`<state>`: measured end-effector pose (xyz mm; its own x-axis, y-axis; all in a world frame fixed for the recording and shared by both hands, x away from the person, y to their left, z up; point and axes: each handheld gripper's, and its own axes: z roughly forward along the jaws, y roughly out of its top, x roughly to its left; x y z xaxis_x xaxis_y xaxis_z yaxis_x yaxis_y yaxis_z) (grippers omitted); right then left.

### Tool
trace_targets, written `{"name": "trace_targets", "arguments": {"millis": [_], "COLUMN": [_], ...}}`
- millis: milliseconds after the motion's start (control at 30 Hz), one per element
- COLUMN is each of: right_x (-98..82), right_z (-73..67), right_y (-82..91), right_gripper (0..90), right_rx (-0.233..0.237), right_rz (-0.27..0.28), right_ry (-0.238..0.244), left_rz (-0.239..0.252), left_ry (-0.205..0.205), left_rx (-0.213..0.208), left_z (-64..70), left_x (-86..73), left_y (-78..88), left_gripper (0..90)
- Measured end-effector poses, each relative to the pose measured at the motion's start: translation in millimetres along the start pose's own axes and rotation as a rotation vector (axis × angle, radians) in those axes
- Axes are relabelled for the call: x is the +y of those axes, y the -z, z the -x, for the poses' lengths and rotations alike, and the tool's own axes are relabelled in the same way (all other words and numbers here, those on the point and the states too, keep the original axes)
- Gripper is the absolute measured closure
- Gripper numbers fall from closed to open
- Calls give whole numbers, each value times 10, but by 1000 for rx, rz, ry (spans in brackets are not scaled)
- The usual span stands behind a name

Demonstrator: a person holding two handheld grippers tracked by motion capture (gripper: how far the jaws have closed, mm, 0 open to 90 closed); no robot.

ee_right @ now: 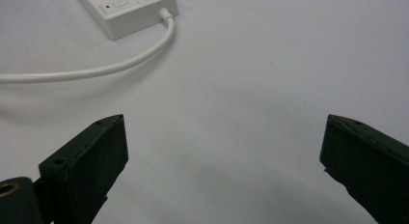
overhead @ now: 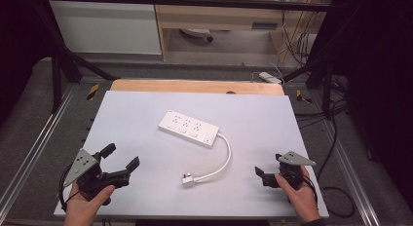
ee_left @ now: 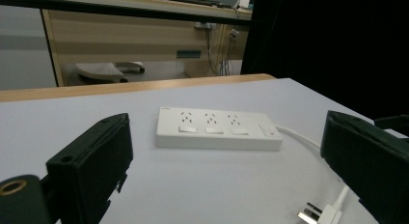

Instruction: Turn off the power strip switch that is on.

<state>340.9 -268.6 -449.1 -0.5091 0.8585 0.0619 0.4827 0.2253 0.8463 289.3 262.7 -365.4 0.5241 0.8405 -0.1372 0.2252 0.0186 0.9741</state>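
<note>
Power strip on the table near its middle, cord curving off its right end toward the near edge, plug at cord's end, left gripper near-left of plug, right gripper near-right, both well apart from strip.

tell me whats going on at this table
A person holds a two-jaw gripper in each hand over a white table. The left gripper and the right gripper both have their jaws spread wide and hold nothing. Between them lies a white power strip, its cord curling round to a plug lying loose on the table. Neither gripper touches any of it.
</note>
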Motion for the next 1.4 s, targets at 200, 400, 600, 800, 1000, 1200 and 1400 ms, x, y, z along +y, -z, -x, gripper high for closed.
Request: {"name": "trace_targets", "arguments": {"millis": [200, 400, 600, 800, 1000, 1200, 1400], "right_x": [3, 6, 9, 11, 15, 18, 22], "right_z": [-1, -6, -9, -13, -4, -4, -7], "right_y": [-5, -8, -7, -8, -5, -3, 0], "right_gripper": [34, 33, 33, 33, 33, 33, 33], "right_rx": [-1, -1, 1, 2, -2, 2, 4], "right_rz": [-1, -1, -2, -3, 1, 3, 7], "right_ry": [9, 10, 10, 15, 20, 18, 18], "left_rz": [-18, -40, -53, -54, -65, -73, -80], "left_ry": [-11, -22, -28, -39, -48, -54, -64], "left_rx": [-10, -27, -39, -37, -49, -65, -52], "left_z": [12, 41, 74, 98, 132, 175, 195], "left_x": [88, 219, 343, 433, 503, 576, 645], "left_y": [-42, -131, -197, -246, -304, -381, -458], "left_gripper": [42, 42, 43, 45, 45, 46, 60]}}
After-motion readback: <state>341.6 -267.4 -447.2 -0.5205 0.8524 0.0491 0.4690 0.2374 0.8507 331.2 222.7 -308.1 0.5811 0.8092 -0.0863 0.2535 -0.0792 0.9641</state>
